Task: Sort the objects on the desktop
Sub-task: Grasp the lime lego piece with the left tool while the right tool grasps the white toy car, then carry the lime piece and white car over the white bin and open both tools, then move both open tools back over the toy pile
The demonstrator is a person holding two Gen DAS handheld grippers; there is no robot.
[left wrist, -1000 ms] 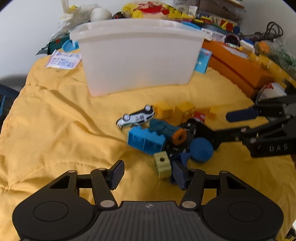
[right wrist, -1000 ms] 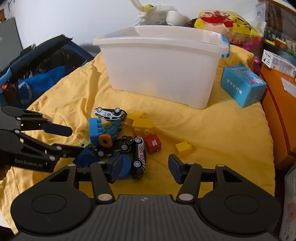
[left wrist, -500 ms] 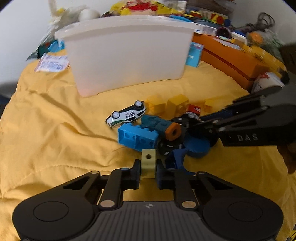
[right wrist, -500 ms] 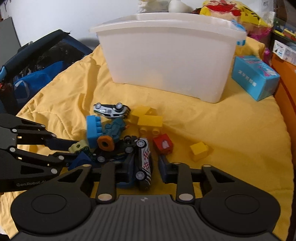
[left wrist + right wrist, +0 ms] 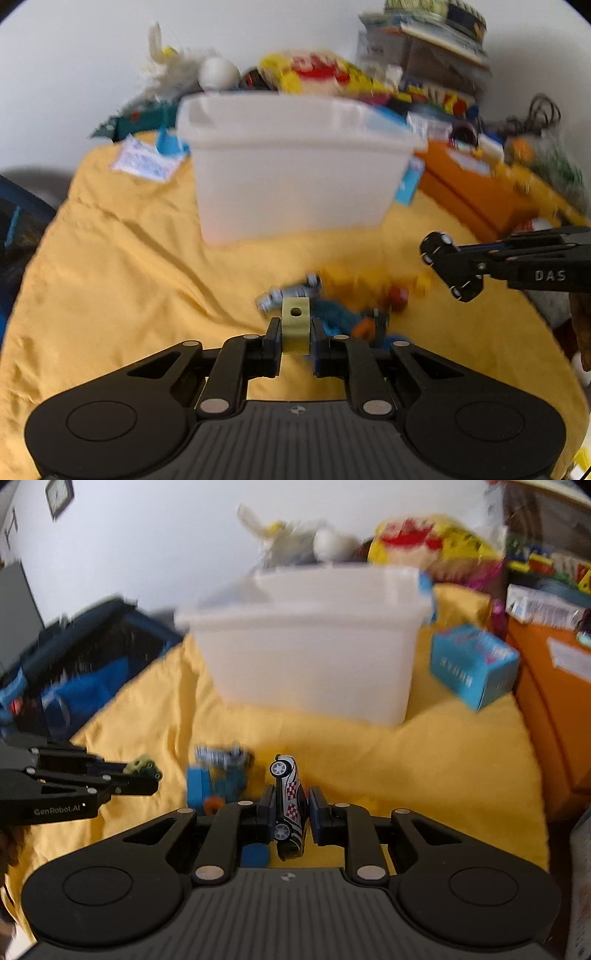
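My left gripper (image 5: 294, 341) is shut on a pale green block (image 5: 294, 325) with a round hole and holds it above the yellow cloth; it also shows at the left of the right wrist view (image 5: 142, 771). My right gripper (image 5: 290, 814) is shut on a black toy car (image 5: 290, 805) with a red-and-white checker pattern, held nose up; it shows at the right of the left wrist view (image 5: 452, 266). A white plastic bin (image 5: 291, 177) stands behind the toy pile (image 5: 347, 302), also in the right wrist view (image 5: 314, 657).
Loose toys lie on the yellow cloth (image 5: 129, 277): a white car, blue and yellow blocks, a red block. A blue box (image 5: 472, 664) sits right of the bin. An orange box (image 5: 476, 192) and clutter line the right and back. A dark bag (image 5: 74, 672) lies left.
Both grippers have closed on their toys and lifted them off the pile. The views have risen and tilted toward the bin, with motion blur.
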